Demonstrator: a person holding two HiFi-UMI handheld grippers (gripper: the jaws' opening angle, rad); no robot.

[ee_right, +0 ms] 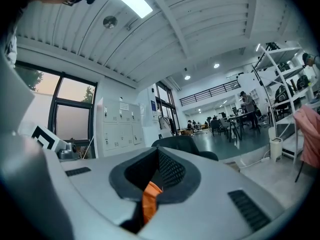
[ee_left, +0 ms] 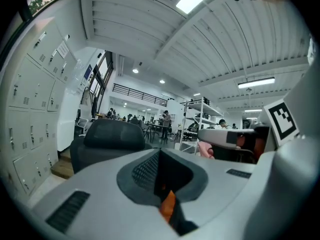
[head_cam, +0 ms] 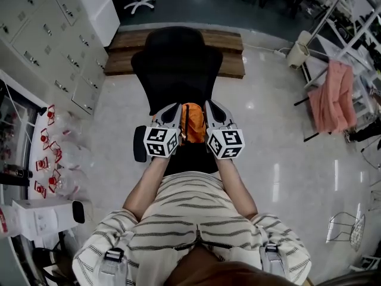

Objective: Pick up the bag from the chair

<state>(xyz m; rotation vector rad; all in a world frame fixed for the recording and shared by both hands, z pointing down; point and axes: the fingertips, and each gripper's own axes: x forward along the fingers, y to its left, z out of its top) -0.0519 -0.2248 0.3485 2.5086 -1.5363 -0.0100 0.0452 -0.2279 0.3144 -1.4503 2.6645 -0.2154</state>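
An orange bag (head_cam: 192, 123) hangs between my two grippers, just above the seat of the black office chair (head_cam: 178, 64). My left gripper (head_cam: 172, 113) is at the bag's left side and my right gripper (head_cam: 212, 112) is at its right side. In the left gripper view the jaws are shut, and an orange strap (ee_left: 168, 206) comes out from between them at my left gripper (ee_left: 160, 171). The right gripper view shows the same: my right gripper (ee_right: 158, 170) is shut on an orange strap (ee_right: 149, 201). Both gripper views point level across the room, past the chair back (ee_left: 112, 134).
White lockers (head_cam: 53, 34) line the left wall, with a shelf of red-tagged clear bags (head_cam: 56, 154) and a white box (head_cam: 41, 216) below them. A wooden platform (head_cam: 229, 40) lies behind the chair. A pink cloth (head_cam: 332, 97) hangs on a rack at right, and a wire stool (head_cam: 345, 225) stands lower right.
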